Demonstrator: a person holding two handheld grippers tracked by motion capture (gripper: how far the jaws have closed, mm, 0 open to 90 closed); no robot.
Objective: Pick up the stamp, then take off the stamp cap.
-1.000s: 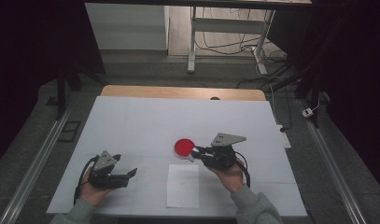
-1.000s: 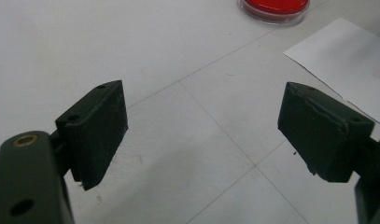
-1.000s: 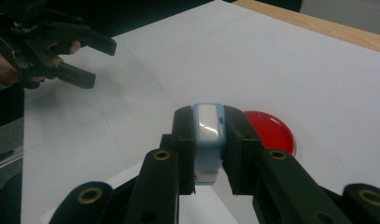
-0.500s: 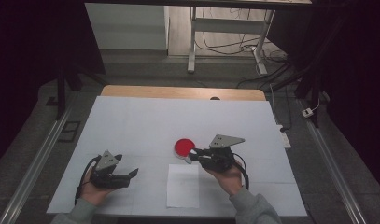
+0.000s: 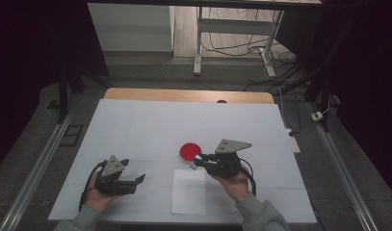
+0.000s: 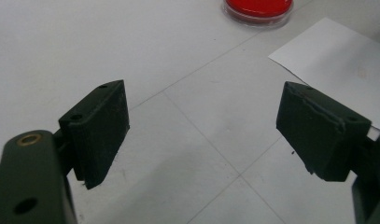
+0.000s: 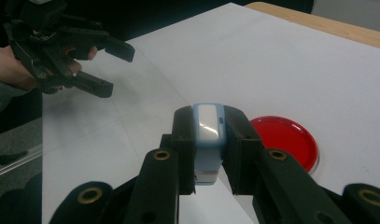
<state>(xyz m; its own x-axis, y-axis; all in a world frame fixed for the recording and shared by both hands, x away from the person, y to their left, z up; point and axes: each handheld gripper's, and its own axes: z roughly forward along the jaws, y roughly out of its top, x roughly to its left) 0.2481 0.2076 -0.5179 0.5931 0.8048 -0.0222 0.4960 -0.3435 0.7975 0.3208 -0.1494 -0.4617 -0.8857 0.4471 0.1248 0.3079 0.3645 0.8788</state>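
My right gripper (image 7: 209,140) is shut on a small light-blue and white block (image 7: 207,135), held just above the table beside a shallow red dish (image 7: 285,138). From above, that gripper (image 5: 197,162) sits right of the red dish (image 5: 189,150) and over the top edge of a white paper sheet (image 5: 189,192). My left gripper (image 5: 138,182) rests open near the front left, nothing between its jaws. In its own view the left gripper (image 6: 201,135) points across bare table toward the red dish (image 6: 258,8) and the paper sheet (image 6: 339,65).
The white table top (image 5: 150,125) has a wooden strip along its far edge (image 5: 184,95). Beyond it stand a desk frame and loose cables on the floor (image 5: 241,43). Metal rails run along both sides of the table.
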